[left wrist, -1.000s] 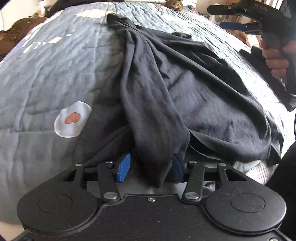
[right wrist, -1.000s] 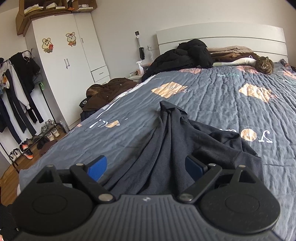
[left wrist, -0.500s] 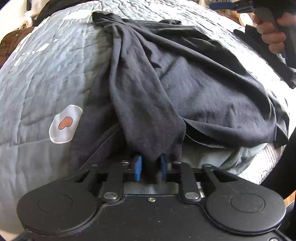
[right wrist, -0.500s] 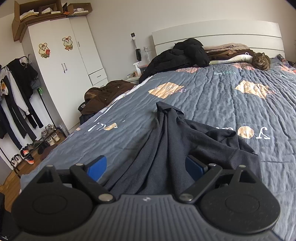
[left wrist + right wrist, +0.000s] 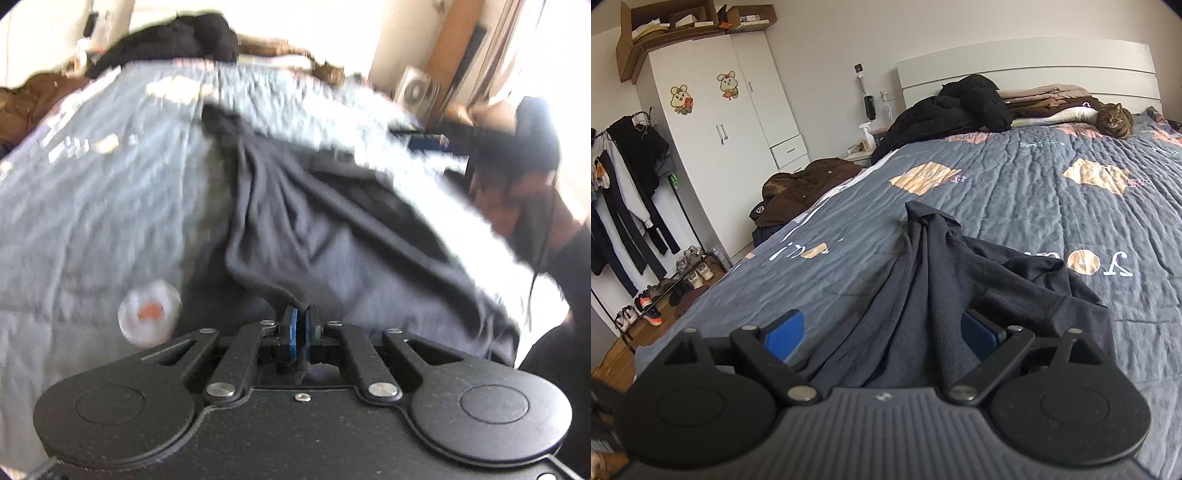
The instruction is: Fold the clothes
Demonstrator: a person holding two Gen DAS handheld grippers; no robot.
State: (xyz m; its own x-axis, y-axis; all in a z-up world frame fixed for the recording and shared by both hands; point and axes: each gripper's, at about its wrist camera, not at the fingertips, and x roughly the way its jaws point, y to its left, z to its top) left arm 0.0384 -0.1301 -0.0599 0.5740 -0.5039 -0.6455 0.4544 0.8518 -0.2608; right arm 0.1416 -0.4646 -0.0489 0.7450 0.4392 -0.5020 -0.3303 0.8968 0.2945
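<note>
A dark navy garment (image 5: pixel 945 295) lies crumpled on the grey quilted bed (image 5: pixel 1052 206), stretched lengthwise toward the headboard. In the left wrist view my left gripper (image 5: pixel 300 328) is shut on a bunched near edge of the dark garment (image 5: pixel 295 229), its blue pads pressed together on the cloth; that view is blurred by motion. My right gripper (image 5: pixel 884 334) hovers open over the garment's near part, blue pads wide apart with cloth between but not pinched. The right gripper and the hand holding it (image 5: pixel 517 173) show at the right of the left wrist view.
A cat (image 5: pixel 1113 120) sits near the headboard beside stacked folded clothes (image 5: pixel 1049 99) and a black jacket pile (image 5: pixel 956 110). A brown coat (image 5: pixel 805 188) lies off the bed's left side. A white wardrobe (image 5: pixel 731 125) and a clothes rack (image 5: pixel 624 199) stand at left.
My left gripper went from open around the garment's edge to shut on it, then lifted and tilted up, pulling the cloth. My right gripper stayed open and drifted slightly.
</note>
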